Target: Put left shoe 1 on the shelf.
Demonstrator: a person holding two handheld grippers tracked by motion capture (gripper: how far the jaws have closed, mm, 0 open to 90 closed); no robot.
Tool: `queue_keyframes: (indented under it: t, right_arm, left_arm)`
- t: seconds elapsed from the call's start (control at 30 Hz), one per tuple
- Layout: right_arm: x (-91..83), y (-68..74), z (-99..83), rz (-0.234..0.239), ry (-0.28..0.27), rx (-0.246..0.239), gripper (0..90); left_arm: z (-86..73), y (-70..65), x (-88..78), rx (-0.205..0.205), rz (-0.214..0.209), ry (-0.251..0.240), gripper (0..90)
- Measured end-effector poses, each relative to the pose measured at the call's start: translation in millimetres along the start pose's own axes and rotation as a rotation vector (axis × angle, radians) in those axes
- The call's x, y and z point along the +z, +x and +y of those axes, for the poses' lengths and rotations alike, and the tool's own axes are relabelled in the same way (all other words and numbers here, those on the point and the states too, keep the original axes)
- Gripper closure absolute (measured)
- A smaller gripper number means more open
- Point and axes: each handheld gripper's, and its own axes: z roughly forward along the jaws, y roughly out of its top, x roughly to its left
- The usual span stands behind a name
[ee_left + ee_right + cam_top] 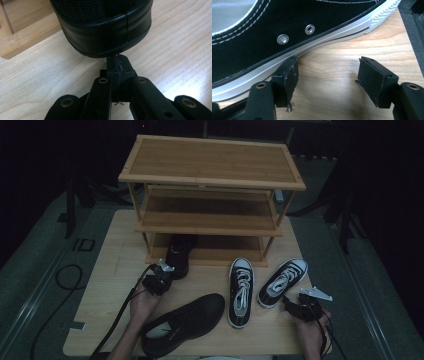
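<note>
1. Looking down from the high view, a wooden shoe rack [210, 195] is standing at the back of the surface [110, 285]. A black shoe [177, 254] is sitting half inside the bottom shelf. The left gripper [161, 275] is sitting right at its heel. Another big black shoe [182, 322] is lying near the front. Two black and white sneakers [241, 290] [283, 282] are lying to the right. The right gripper [295, 304] is resting just beside the far right sneaker.
2. In the left gripper view, the left gripper [117, 65] is clenched tight, with nothing between its jaws. Its tip is touching the black shoe's heel [105, 37].
3. In the right gripper view, the right gripper [328, 71] is released, jaws wide apart. One jaw is touching the sneaker's white sole [317, 42].
</note>
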Motion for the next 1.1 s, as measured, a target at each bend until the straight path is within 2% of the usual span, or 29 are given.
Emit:
queue_keyframes:
  t: [0.17,0.27,0.5,0.63,0.8,0.97,1.1]
  right_arm:
    - [0.0,0.1,0.0,0.0,0.001,0.001,32.3]
    - [0.0,0.0,0.0,0.0,0.0,0.0,32.3]
    - [0.0,0.0,0.0,0.001,0.0,0.0,32.3]
    - [0.0,0.0,0.0,0.001,0.0,0.0,32.3]
    - [0.0,0.0,0.0,0.001,0.0,-0.001,32.2]
    - [0.0,0.0,0.0,0.001,0.0,0.0,32.2]
    - [0.0,0.0,0.0,0.001,0.0,0.0,32.2]
  left_arm:
    - [6.4,2.3,6.5,-0.006,0.007,-0.002,89.7]
    - [15.9,4.8,14.6,-0.014,0.013,-0.003,89.7]
    - [25.6,5.5,24.4,-0.018,0.003,-0.016,89.7]
    - [30.2,3.2,28.4,-0.002,-0.012,-0.02,89.9]
    - [35.8,1.6,32.3,0.034,-0.001,-0.013,89.9]
    - [37.1,4.5,34.2,0.021,-0.008,-0.017,89.8]
    - [36.2,2.7,28.2,0.039,-0.018,-0.028,84.0]
